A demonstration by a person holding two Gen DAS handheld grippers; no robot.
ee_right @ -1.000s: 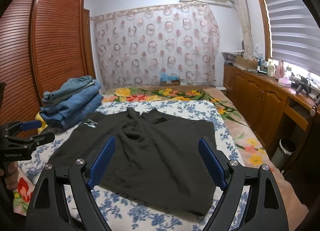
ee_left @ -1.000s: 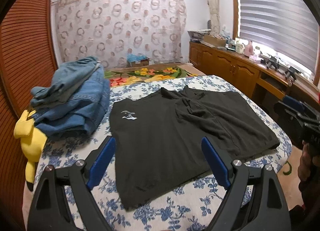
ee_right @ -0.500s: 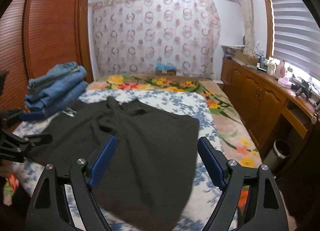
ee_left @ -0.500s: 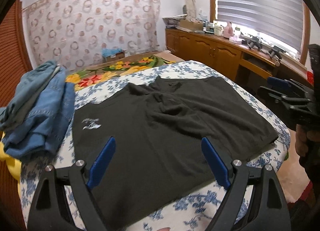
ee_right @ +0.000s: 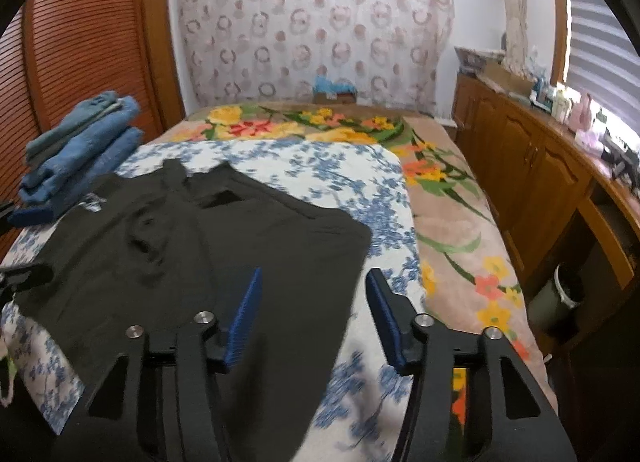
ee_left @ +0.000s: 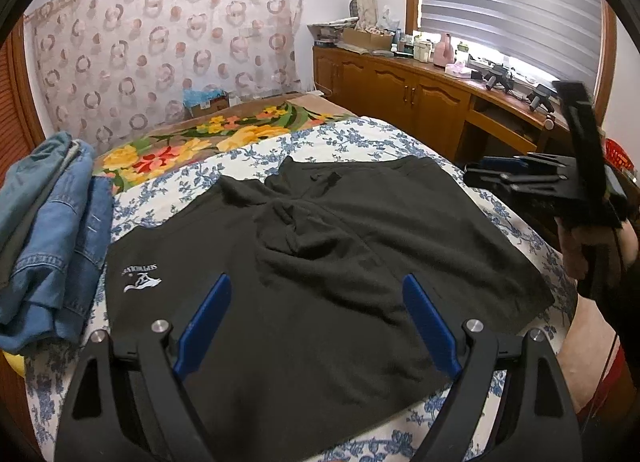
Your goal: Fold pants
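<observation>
Black pants (ee_left: 320, 262) with a small white logo (ee_left: 141, 277) lie spread flat on the bed's blue-flowered sheet (ee_left: 360, 138); they also show in the right wrist view (ee_right: 192, 246). My left gripper (ee_left: 316, 298) is open and empty above the pants' near-left part. My right gripper (ee_right: 314, 286) is open but narrower, empty, low over the pants' near-right edge. It also shows at the right of the left wrist view (ee_left: 516, 172).
A stack of folded blue jeans (ee_left: 48, 230) lies at the bed's left side, also in the right wrist view (ee_right: 80, 142). Wooden cabinets (ee_right: 532, 170) run along the right wall, with a bin (ee_right: 560, 294) on the floor. A slatted wardrobe (ee_right: 92, 46) stands at left.
Both grippers have moved lower and closer to the pants. The right gripper has swung toward the pants' right edge and its jaws have narrowed. The pants have not moved.
</observation>
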